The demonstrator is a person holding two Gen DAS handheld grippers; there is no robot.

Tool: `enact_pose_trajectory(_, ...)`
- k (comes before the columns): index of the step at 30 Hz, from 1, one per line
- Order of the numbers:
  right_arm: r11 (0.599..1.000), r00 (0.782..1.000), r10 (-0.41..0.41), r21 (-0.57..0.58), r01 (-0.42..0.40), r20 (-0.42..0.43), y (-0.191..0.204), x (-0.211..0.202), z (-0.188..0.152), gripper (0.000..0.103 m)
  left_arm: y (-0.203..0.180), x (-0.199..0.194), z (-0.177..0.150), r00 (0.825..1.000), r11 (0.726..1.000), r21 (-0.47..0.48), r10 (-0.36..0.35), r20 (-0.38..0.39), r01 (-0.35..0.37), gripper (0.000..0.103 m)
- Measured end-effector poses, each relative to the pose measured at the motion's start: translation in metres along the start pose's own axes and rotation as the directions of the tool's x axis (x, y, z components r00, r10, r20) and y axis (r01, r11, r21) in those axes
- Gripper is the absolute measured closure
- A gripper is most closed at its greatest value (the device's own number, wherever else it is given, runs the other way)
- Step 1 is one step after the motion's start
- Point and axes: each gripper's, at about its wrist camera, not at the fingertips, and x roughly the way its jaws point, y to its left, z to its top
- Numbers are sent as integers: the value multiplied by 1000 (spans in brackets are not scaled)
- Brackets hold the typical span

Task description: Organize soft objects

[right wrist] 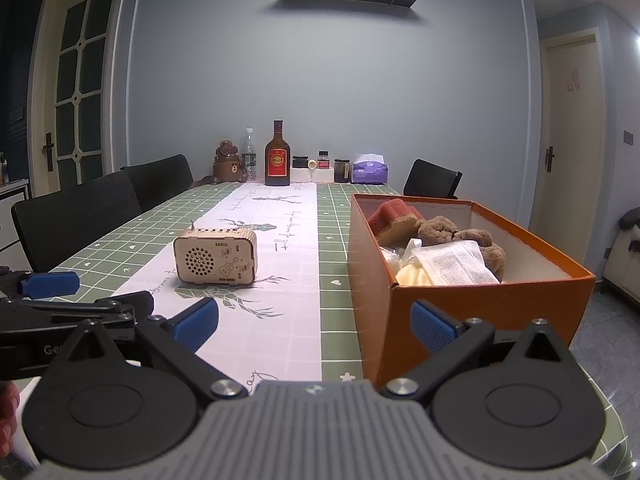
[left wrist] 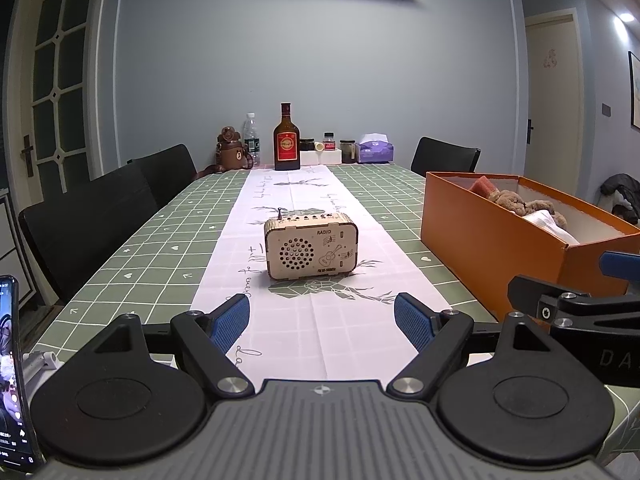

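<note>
Both grippers are being held low over the near end of the table (left wrist: pixel 120 264), side by side. The left gripper (left wrist: pixel 322 322) is being kept with its blue fingers (left wrist: pixel 230 320) spread wide and nothing between them. The right gripper (right wrist: pixel 314 322) is also being kept with its fingers (right wrist: pixel 196 320) spread and empty. The soft things are lying inside the orange box (right wrist: pixel 472 320) on the right side of the table: a red sponge (right wrist: pixel 390 216) at the far end, a brown plush toy (right wrist: pixel 460 234) in the middle, and a white cloth (right wrist: pixel 452 266) near the front wall. A small wooden radio (left wrist: pixel 310 248) is standing on the white runner (left wrist: pixel 320 200) in the middle, well apart from the box. Bottles (left wrist: pixel 287 140) are standing at the far end.
</note>
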Motion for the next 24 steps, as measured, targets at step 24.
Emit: enact_pose_trajectory(24,1000,1000,-6,3,6,-11,0,1,-1,3,6,-2,-1,1000,1000,-7,14,0,-14,7)
